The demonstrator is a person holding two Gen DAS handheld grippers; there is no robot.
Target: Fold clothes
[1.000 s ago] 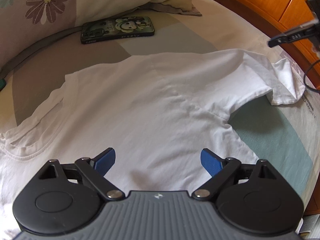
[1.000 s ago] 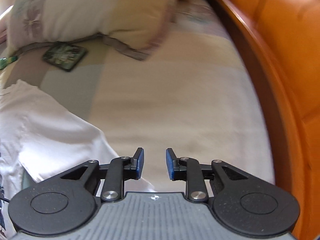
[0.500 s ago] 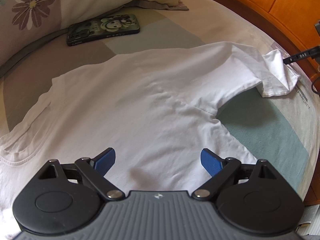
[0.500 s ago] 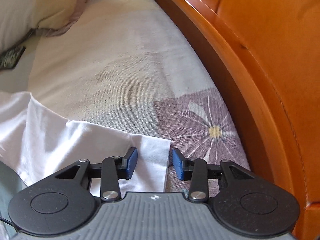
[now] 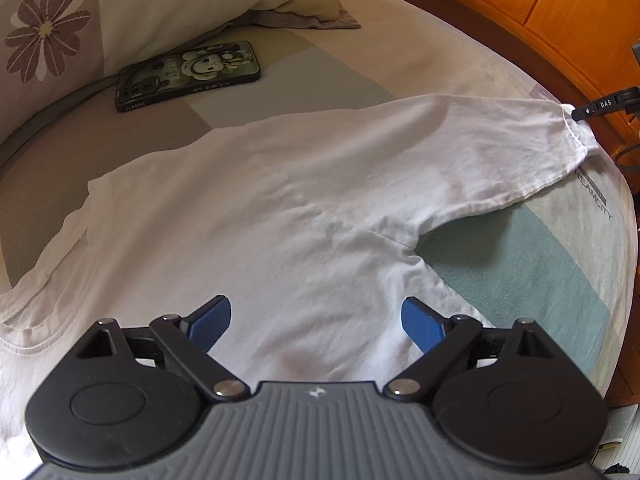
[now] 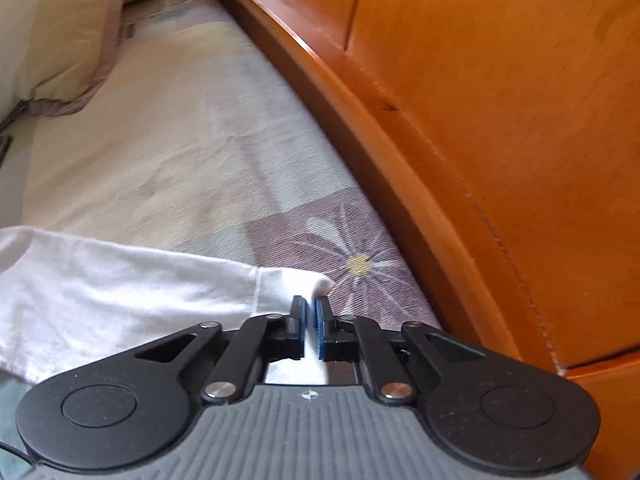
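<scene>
A white T-shirt [image 5: 304,208] is spread flat on a patchwork bedsheet [image 5: 532,264] of grey, teal and cream blocks, with its hemmed sleeve [image 6: 132,296] drawn out toward the bed's far side. That side is bounded by a curved, glossy orange wooden bed frame [image 6: 500,160], and only a narrow strip of sheet printed with a daisy is left between the sleeve's cuff and the wood. The cuff is pinched between the blue pads of the right gripper [image 6: 310,312], whose jaws are closed on the thin cotton. The left gripper [image 5: 316,320] is held over the shirt's body with its jaws spread wide, and nothing is caught between its ribbed blue pads [image 5: 210,322]. Open sheet is seen on the near side of the sleeve, under the armpit curve. In the left wrist view alone, a phone [image 5: 188,74] in a green cartoon case is shown lying well apart from the shirt, just beside a soft, flower-printed pillow [image 5: 120,12]. The pinch itself is shown closely only in the right wrist view.
</scene>
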